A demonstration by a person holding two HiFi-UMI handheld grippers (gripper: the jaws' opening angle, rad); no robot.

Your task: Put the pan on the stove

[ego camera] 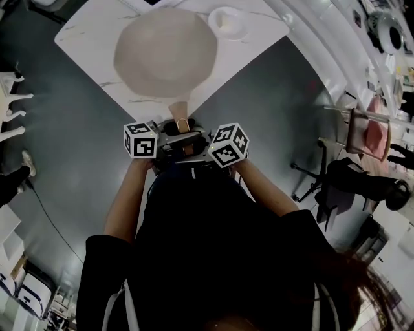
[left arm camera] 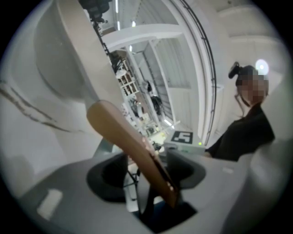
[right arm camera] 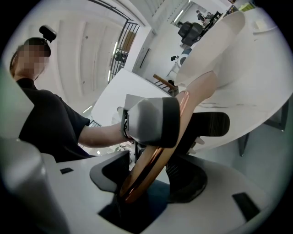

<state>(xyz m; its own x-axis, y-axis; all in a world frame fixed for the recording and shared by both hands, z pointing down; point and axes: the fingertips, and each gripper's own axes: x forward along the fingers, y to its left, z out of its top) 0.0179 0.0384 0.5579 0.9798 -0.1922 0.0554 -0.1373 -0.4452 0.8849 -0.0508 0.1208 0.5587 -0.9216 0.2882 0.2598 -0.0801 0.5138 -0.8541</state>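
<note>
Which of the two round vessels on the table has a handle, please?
The large beige pan, with a wooden handle; the small white bowl has none.

Your head view is dim. Both gripper views are brighter under ceiling strips point(left arm camera: 116, 8), fisheye-bent with black corners, and the pan handle point(left arm camera: 132, 151) near the lens looks soft.

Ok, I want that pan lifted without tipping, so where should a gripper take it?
By the wooden handle, coming from the near corner of the table. It juts off the pan out past that corner and looks slim enough to fit between jaws; the round body is likely too wide.
</note>
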